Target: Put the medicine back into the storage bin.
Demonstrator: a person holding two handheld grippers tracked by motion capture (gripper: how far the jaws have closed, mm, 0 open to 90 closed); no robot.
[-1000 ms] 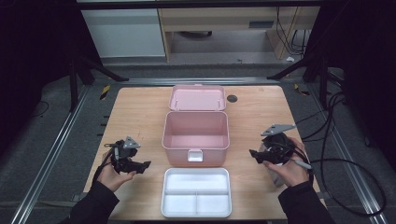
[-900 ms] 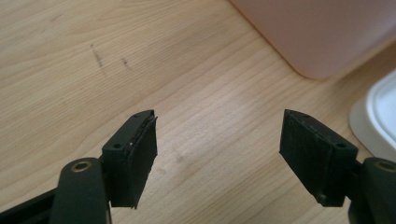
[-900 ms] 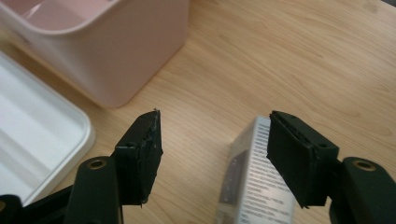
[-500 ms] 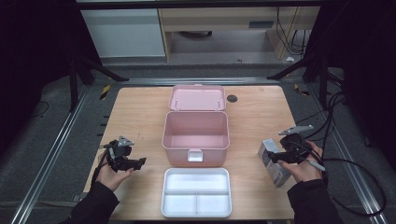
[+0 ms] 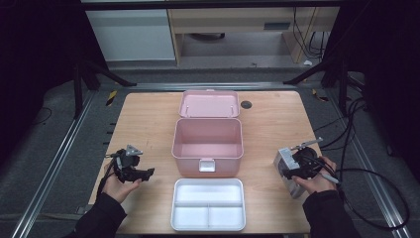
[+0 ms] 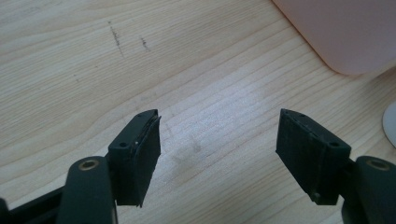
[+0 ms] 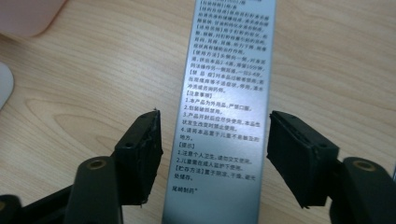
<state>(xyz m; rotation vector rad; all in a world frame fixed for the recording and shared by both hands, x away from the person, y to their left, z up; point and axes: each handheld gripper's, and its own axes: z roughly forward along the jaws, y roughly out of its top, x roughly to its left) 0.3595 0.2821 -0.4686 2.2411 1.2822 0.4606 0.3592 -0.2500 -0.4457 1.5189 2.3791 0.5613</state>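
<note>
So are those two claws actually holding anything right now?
No. The right gripper straddles a silver box lying on the table, with a gap beside each pad. The left gripper is open over bare wood.

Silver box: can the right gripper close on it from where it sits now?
Probably yes: the silver box lies between the right gripper's open jaws, a gap at each pad, nothing else between.

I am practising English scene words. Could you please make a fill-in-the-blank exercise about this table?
1. The lid of the pink box is ____.
2. The white tray has ____ compartments.
3. The silver box lies between the fingers of the ____ gripper.
4. The silver box's printed text is coloured ____.

Missing words: open; three; right; black
</note>
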